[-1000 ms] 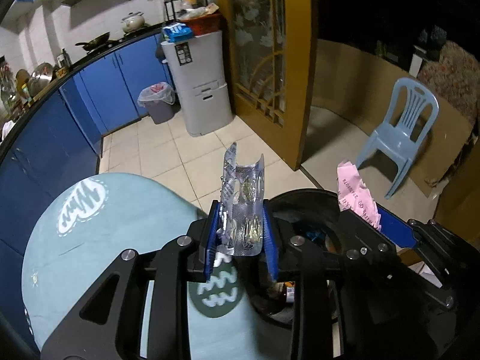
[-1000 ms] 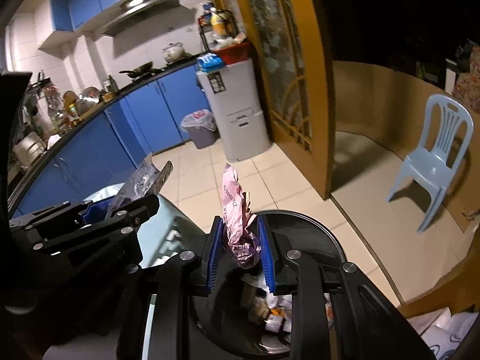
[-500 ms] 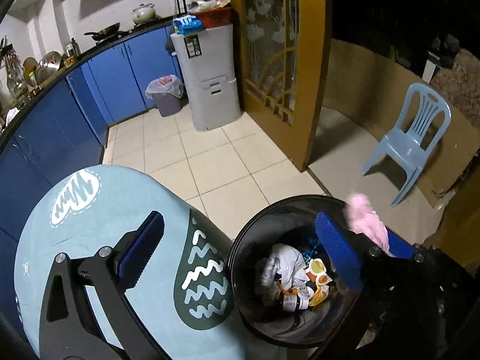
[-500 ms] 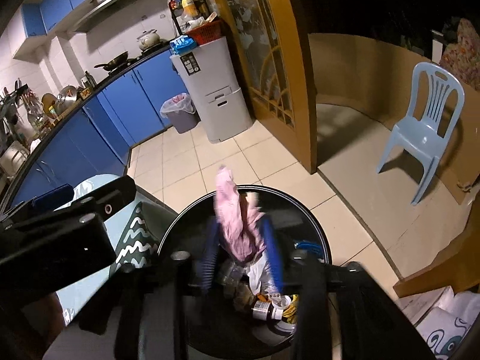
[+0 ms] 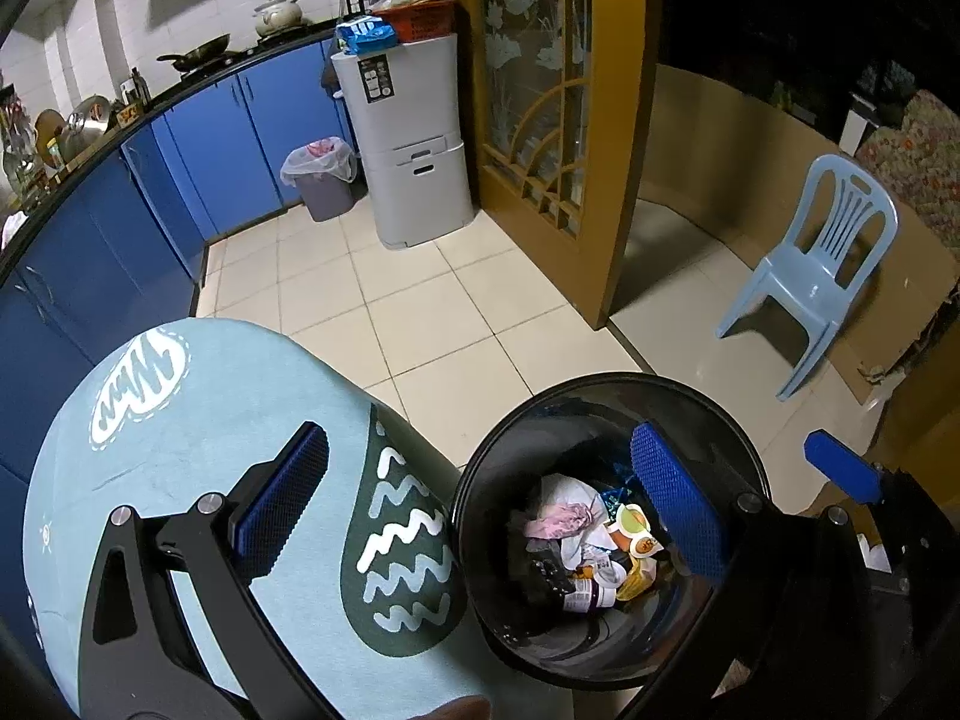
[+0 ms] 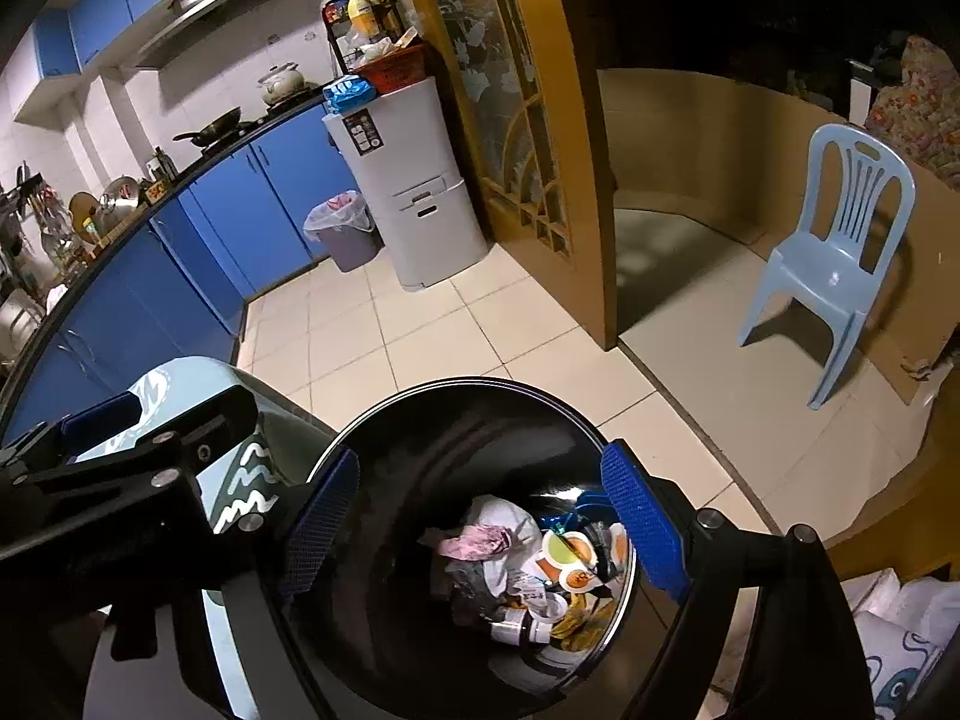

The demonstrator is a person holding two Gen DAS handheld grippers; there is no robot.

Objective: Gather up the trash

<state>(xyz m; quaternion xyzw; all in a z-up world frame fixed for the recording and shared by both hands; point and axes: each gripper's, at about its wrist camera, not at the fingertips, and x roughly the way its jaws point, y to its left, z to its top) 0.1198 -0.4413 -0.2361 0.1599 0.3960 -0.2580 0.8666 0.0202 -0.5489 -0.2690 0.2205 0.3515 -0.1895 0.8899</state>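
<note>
Both tools [image 6: 480, 522] gape above pink wrapper [image 6: 474, 542], seemingly binned.

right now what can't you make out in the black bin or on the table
- Black bin bottom, both views: trash piled over it.
- Bottle label, left wrist view: too small.
- Table near side, both views: hidden behind gripper bodies, cut off by the lower edge.

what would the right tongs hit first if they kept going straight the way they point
Probably the trash heap in the black bin: the open right tongs aim into its mouth, at the pink wrapper on top. Depth is unclear.
</note>
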